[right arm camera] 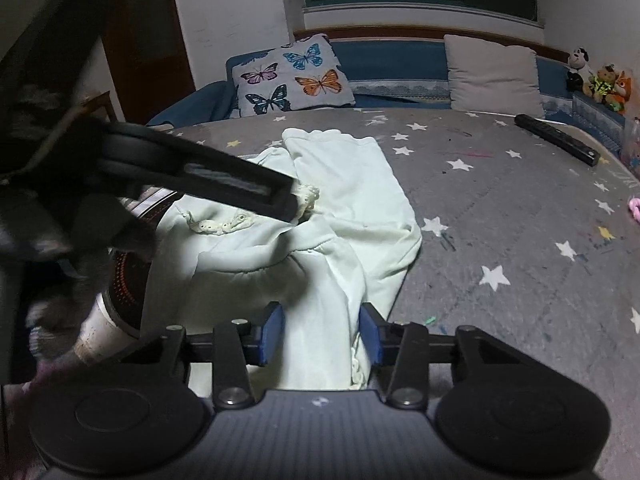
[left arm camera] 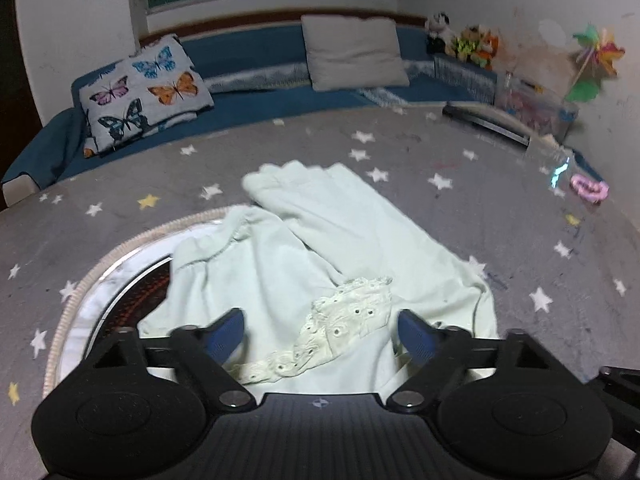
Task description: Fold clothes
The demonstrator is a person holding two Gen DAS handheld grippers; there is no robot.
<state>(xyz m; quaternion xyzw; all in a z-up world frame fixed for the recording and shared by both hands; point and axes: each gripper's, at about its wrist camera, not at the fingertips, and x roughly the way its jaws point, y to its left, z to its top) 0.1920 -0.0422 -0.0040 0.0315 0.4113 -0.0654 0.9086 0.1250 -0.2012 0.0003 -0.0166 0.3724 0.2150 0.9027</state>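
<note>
Pale green garment (left arm camera: 320, 240) lies crumpled on the starred table (left arm camera: 520, 208), long axis running away from both claws. Left claw (left arm camera: 322, 334) wide open, straddling the lace trim (left arm camera: 344, 328) (nothing held). Right claw (right arm camera: 322, 334) half open around a fold, nearer the hem; grip unclear.

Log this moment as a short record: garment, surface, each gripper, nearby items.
garment: pale green garment with lace trim, spread rumpled, not folded
surface: grey star-print cover
left gripper: open, over the lace trim
right gripper: open, fabric between its fingers
nearby: remote control, butterfly pillow
</note>
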